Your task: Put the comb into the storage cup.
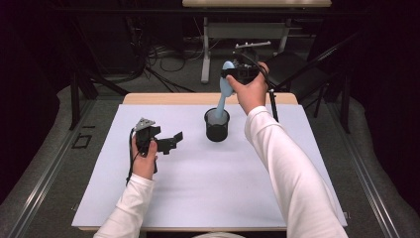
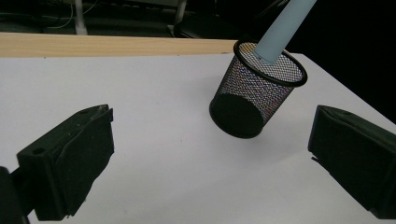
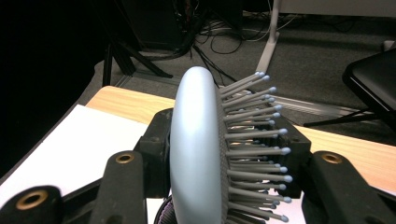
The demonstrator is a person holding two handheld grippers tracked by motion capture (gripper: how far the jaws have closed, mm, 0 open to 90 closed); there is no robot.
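A black mesh cup (image 1: 217, 126) stands upright on the white mat (image 1: 198, 188), a little behind its middle. A light blue hairbrush (image 1: 226, 82) rises out of the cup, its handle (image 2: 285, 28) down inside and tilted. My right gripper (image 1: 234, 74) is shut on the brush head (image 3: 198, 154), held above and behind the cup, with the bristles (image 3: 254, 140) pointing to the right in the right gripper view. My left gripper (image 1: 170, 141) sits low over the mat left of the cup, open, nothing between its jaws. From the left gripper view the cup (image 2: 254, 93) lies ahead.
The wooden table edge (image 1: 163, 98) shows behind the mat. On the floor beyond are a desk leg (image 1: 205, 49), tangled cables (image 1: 163, 57) and a black chair (image 1: 292, 67) at the back right. Dark stand legs (image 1: 74, 99) flank the table.
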